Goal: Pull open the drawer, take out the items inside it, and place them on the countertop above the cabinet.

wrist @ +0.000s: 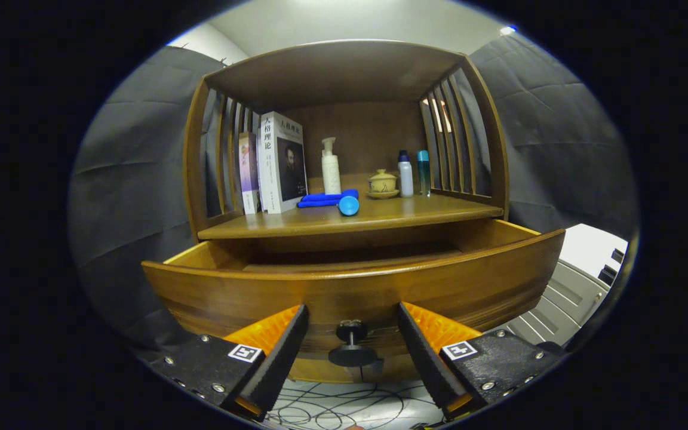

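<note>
Gripper (351,334) spread wide, fingers either side of drawer knob (351,352), not touching it. Drawer (350,292) already pulled out below the desk (380,218); inside hidden behind its front, so contents can't tell. Drawer: dark glossy wood, curved front, prob. heavy & stiff. Knob small, round, on a thin stem, likely slippery; pinch at stem. Blue roll (332,200) on desk.
</note>
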Demonstrator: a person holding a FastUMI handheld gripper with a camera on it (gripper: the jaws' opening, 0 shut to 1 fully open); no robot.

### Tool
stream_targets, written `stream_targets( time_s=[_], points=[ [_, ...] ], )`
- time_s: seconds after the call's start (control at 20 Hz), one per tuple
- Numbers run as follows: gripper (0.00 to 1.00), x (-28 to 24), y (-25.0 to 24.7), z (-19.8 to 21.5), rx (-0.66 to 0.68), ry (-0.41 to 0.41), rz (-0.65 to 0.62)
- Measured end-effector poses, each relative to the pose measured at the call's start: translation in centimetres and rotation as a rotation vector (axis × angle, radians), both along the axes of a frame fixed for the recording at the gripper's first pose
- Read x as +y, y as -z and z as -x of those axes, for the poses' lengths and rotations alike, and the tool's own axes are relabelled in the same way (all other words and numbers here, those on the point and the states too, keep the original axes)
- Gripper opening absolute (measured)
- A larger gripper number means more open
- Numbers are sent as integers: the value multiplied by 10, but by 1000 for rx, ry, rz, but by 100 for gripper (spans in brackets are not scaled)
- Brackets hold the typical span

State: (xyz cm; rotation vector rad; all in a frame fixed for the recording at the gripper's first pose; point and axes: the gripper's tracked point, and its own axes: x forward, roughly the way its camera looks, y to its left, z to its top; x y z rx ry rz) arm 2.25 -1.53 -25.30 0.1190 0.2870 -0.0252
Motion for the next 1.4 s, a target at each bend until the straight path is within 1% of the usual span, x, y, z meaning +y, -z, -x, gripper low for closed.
stream_targets(
  time_s=[0.25,0.5,0.8,1.15,1.4],
  points=[
    [94,-1,2,-27,-16,6,5],
    [94,-4,-8,-61,-76,17,4],
    [94,-5,-3,-88,-89,16,9],
    [94,-6,2,-113,-91,14,11],
    [94,-6,2,-112,-104,18,21]
  ],
)
